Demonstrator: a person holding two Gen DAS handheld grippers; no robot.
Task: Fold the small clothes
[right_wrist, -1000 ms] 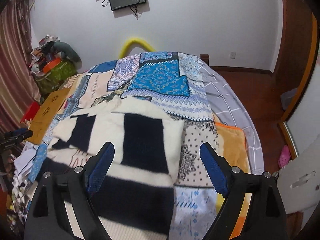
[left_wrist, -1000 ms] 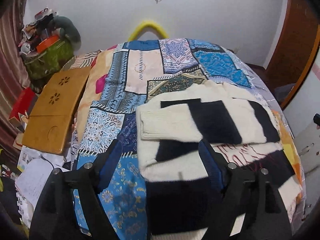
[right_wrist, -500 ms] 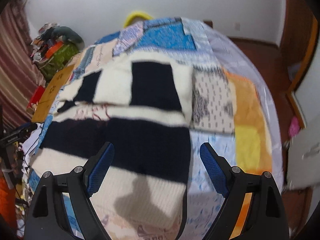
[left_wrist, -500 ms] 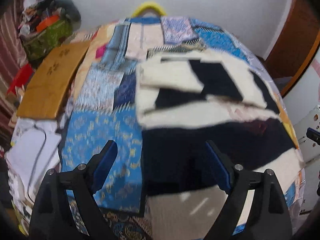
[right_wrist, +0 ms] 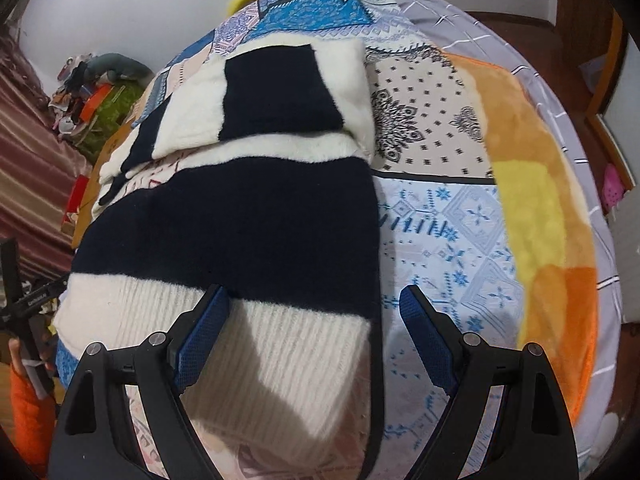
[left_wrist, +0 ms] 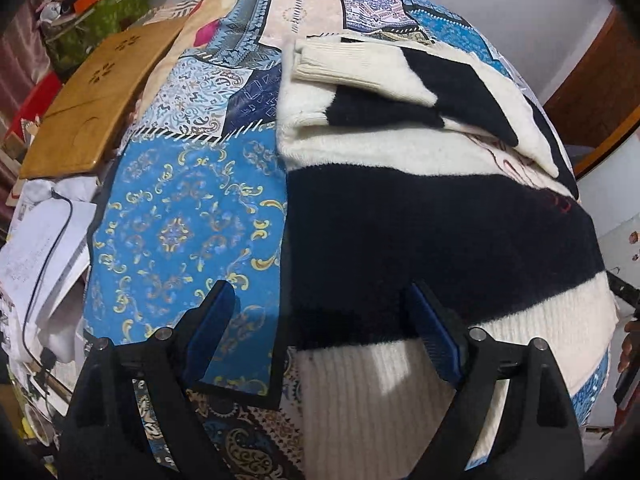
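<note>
A cream and navy striped sweater (left_wrist: pixel 420 224) lies flat on the patchwork bedspread (left_wrist: pixel 180 232), its sleeves folded across the chest. It also shows in the right wrist view (right_wrist: pixel 240 216). My left gripper (left_wrist: pixel 320 324) is open and hovers over the sweater's near left hem corner. My right gripper (right_wrist: pixel 314 320) is open and hovers over the sweater's near right hem corner, its left finger above the ribbed cream hem (right_wrist: pixel 260 344). Neither holds anything.
A wooden lap tray (left_wrist: pixel 92 96) and papers with a cable (left_wrist: pixel 44 248) lie left of the bed. An orange and yellow blanket (right_wrist: pixel 536 200) lies along the bed's right side. Cluttered bags (right_wrist: pixel 96 96) stand by the far wall.
Both grippers have pulled back toward the near edge of the bed and tilted down, from over the sweater's middle to over its bottom hem. Both stayed open.
</note>
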